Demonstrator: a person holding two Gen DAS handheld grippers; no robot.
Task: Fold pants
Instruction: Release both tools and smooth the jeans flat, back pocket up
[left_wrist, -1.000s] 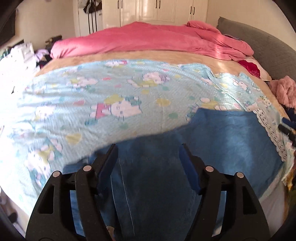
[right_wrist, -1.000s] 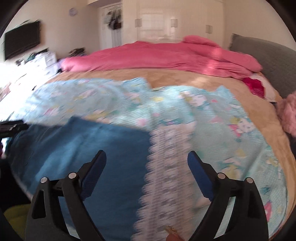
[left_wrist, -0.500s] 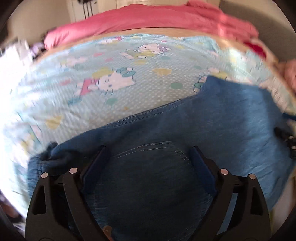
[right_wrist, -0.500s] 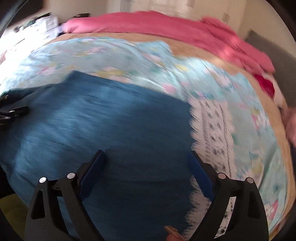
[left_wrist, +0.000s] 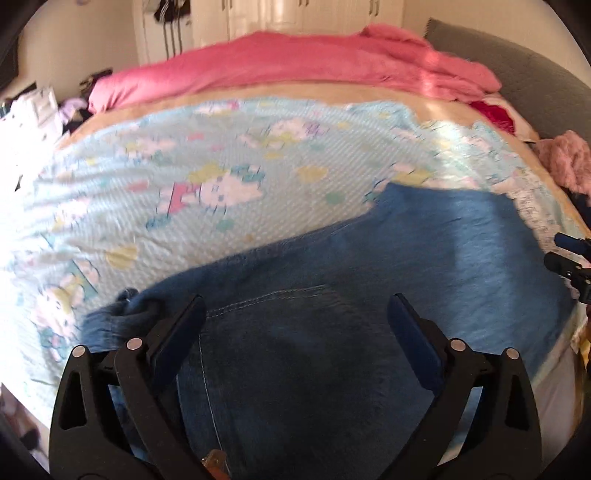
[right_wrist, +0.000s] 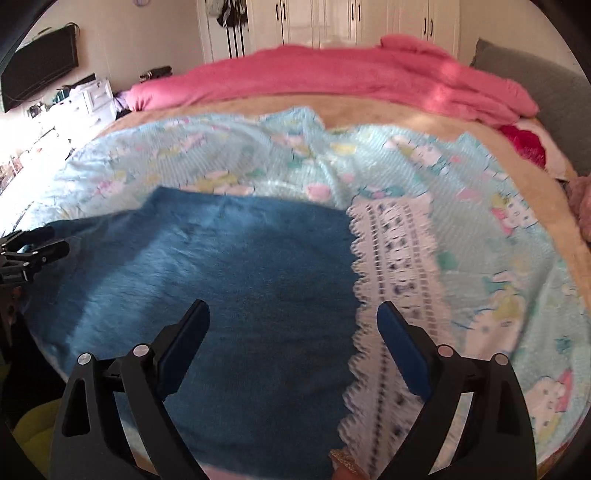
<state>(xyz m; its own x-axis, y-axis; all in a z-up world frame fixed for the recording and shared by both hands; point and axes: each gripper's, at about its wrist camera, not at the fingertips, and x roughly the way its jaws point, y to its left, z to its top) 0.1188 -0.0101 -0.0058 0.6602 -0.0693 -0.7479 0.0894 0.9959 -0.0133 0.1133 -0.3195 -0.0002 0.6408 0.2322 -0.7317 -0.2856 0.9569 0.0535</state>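
The pants (left_wrist: 369, 295), blue denim, lay flat along the near edge of the bed (left_wrist: 332, 92), on a pale blue cartoon-print sheet (left_wrist: 221, 184) with a lace border (right_wrist: 399, 277) to their right. They looked doubled over at least once, leg on leg, with a back pocket seam facing up at the waist end and a bunched bit of fabric at the left corner. The left gripper (left_wrist: 295, 317) hovered over the pocket end, its jaws opening wide with nothing pinched between them. The right gripper (right_wrist: 293, 321) hung over the other end, straddling the denim edge and the lace, its jaws spread wide and empty too. Judging from this, one fold was laid down and released; shortening folds across the length, and tidying the bunched corner, seemed still to do
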